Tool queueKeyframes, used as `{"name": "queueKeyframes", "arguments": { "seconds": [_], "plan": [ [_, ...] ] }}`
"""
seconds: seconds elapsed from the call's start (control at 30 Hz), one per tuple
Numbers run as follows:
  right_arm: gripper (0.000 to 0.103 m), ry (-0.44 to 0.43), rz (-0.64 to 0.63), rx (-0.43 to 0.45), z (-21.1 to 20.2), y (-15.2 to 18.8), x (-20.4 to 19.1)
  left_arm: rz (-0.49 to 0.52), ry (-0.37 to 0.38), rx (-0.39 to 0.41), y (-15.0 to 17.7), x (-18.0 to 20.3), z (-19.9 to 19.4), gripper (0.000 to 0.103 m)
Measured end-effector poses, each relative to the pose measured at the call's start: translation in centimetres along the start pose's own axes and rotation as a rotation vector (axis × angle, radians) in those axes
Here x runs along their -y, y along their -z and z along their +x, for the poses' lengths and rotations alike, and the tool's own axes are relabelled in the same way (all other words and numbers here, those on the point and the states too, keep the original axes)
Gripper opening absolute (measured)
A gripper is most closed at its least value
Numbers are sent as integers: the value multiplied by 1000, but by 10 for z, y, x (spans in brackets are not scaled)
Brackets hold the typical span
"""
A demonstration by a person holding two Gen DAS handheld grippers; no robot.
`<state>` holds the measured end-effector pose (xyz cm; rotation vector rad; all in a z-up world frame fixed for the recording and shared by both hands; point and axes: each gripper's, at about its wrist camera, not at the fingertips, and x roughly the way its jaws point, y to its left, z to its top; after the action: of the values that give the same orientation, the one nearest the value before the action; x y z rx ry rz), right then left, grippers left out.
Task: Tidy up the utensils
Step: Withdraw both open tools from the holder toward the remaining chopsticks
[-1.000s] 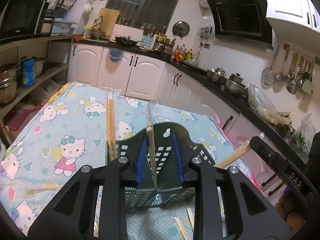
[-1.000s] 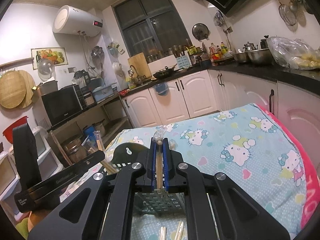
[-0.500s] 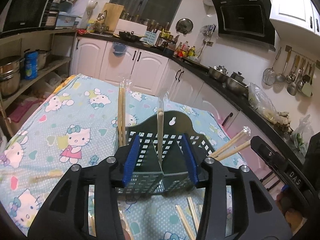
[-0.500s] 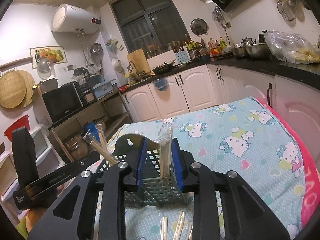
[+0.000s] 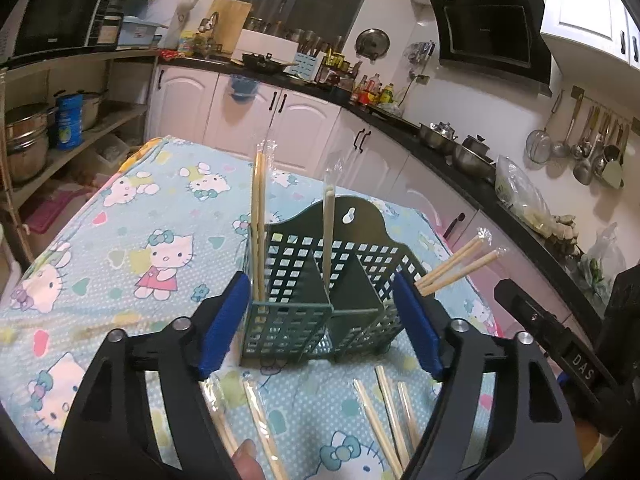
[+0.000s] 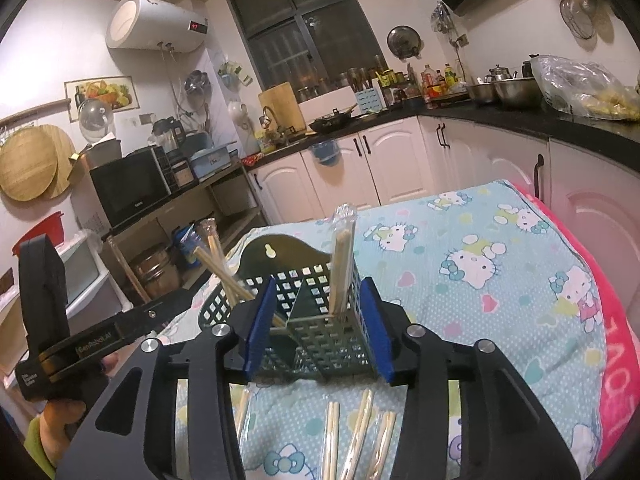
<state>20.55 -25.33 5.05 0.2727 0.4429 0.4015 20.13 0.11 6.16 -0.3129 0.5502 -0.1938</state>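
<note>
The left claw [image 5: 320,330] is hovering with its two blue ribbed pads [image 5: 222,326] spread wide, gripping nothing. Between and just beyond those pads a dark green plastic holder [image 5: 316,280] is standing on the table; its walls are a grid of square holes, its back panel is rising into a scalloped arch with a keyhole slot, and solid dividers are splitting it into compartments. A pair of pale wooden chopsticks in a clear crinkly sleeve [image 5: 258,224] is standing nearly upright in the compartment nearest the left pad. A second wrapped pair [image 5: 328,236] is standing upright near the middle divider, and a third pair [image 5: 460,262] is leaning out over the rim beyond the right pad. More wrapped chopsticks [image 5: 384,412] are lying flat on the cloth below the claw, closer to the camera than the holder.

The right claw [image 6: 316,326] is likewise spread apart and holding nothing, its smooth black arms framing the same holder [image 6: 316,320] straight ahead. From here a wrapped pair [image 6: 340,264] is standing upright between the pads, and another [image 6: 218,262] is slanting off past the left pad. Loose wrapped pairs [image 6: 358,432] are lying beneath the claw.

The table is covered in a soft light-blue cloth [image 6: 492,280] printed with cartoon cats, hearts and fine white dots, with a pink border on its right edge.
</note>
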Motion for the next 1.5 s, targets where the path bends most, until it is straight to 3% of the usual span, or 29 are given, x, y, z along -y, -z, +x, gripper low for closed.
{"name": "queueKeyframes", "arguments": {
  "seconds": [0.3,1.07,1.5],
  "plan": [
    [51,-11,-26,-16,-11,5,-7,0,-10,-8,10,-2,-12,90],
    [57,15,-96,-98,-26,28,-14,-44,-71,-49,38,-31,-30,91],
    [57,-4,-164,-188,-13,48,-24,-64,-124,-121,60,-55,-24,89]
  ]
}}
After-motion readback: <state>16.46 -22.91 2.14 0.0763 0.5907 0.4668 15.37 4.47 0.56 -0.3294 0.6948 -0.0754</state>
